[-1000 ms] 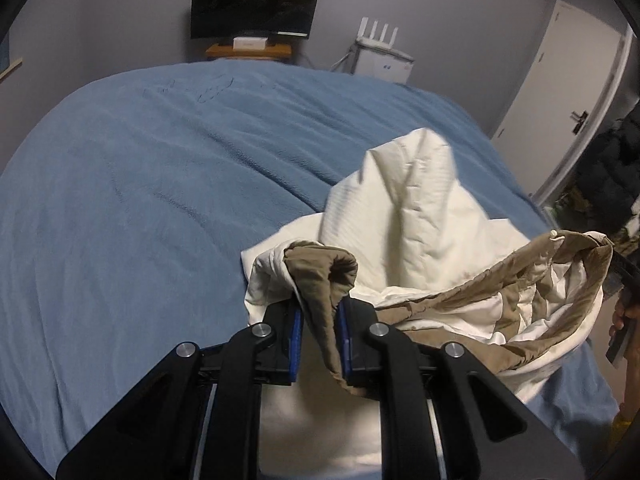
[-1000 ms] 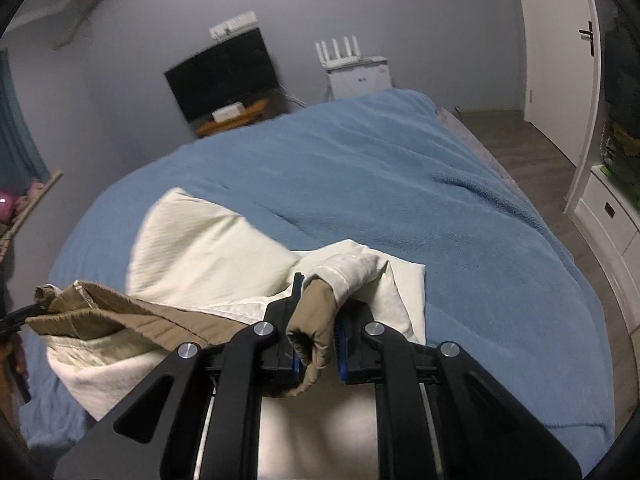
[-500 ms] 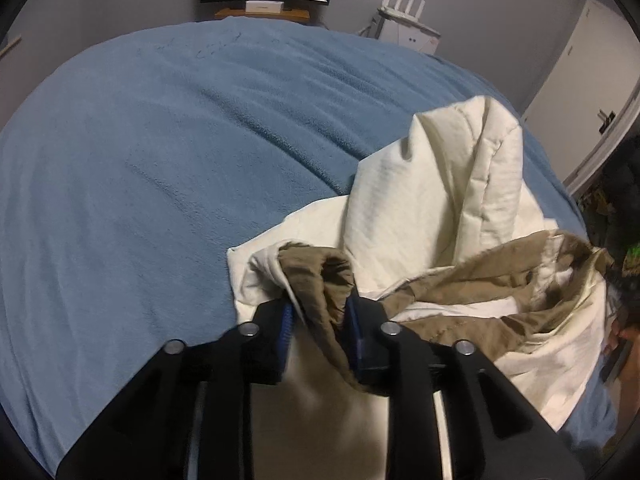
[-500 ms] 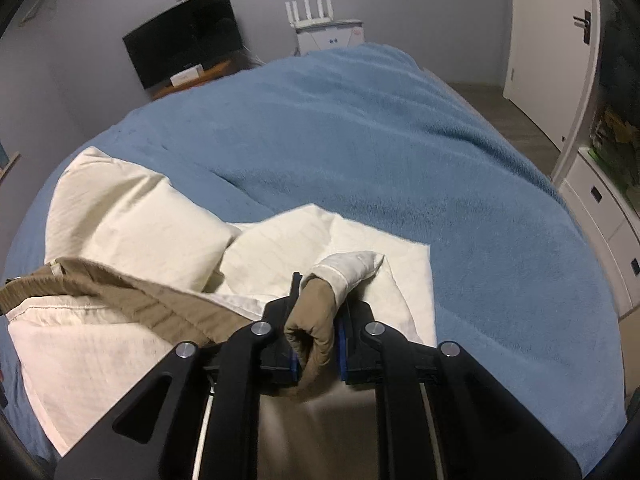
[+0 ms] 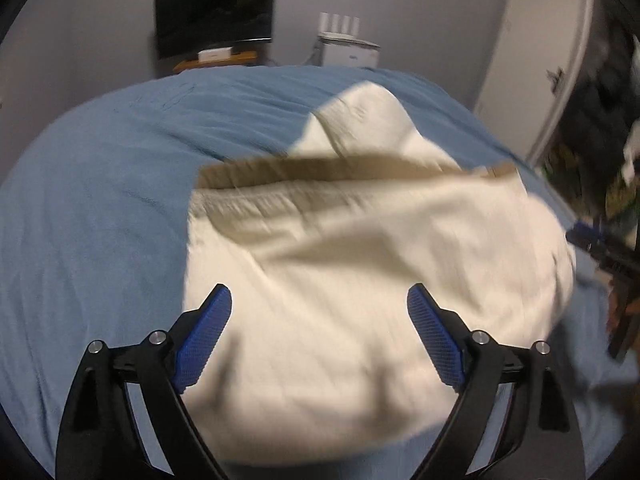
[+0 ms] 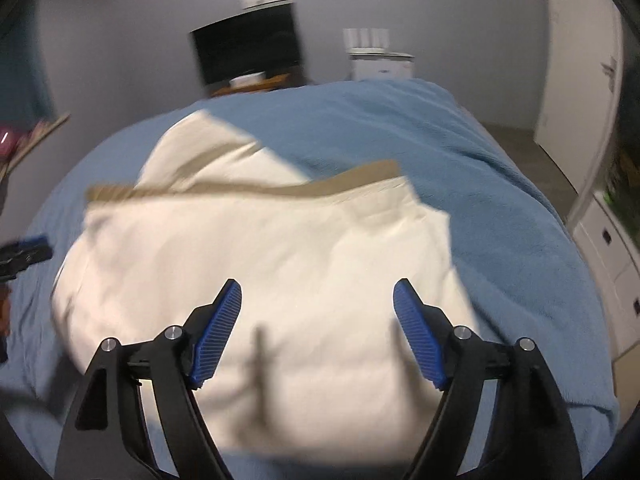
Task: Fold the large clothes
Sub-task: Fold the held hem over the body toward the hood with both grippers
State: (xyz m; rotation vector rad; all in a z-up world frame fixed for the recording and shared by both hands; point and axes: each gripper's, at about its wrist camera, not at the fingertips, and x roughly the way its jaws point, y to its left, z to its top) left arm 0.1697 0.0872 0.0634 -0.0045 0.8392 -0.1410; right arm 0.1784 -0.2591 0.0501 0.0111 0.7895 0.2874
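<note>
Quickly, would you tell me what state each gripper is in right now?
Left gripper: opening, holding nothing; cream garment below.
Right gripper: opening, holding nothing.

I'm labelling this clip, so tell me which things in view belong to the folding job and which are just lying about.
Part of the job:
- cream garment with tan lining, lying on the blue blanket
- left gripper, jaws opening, nothing between them
- right gripper, likewise opening

Lying about:
- black monitor
- white router
- white door
</note>
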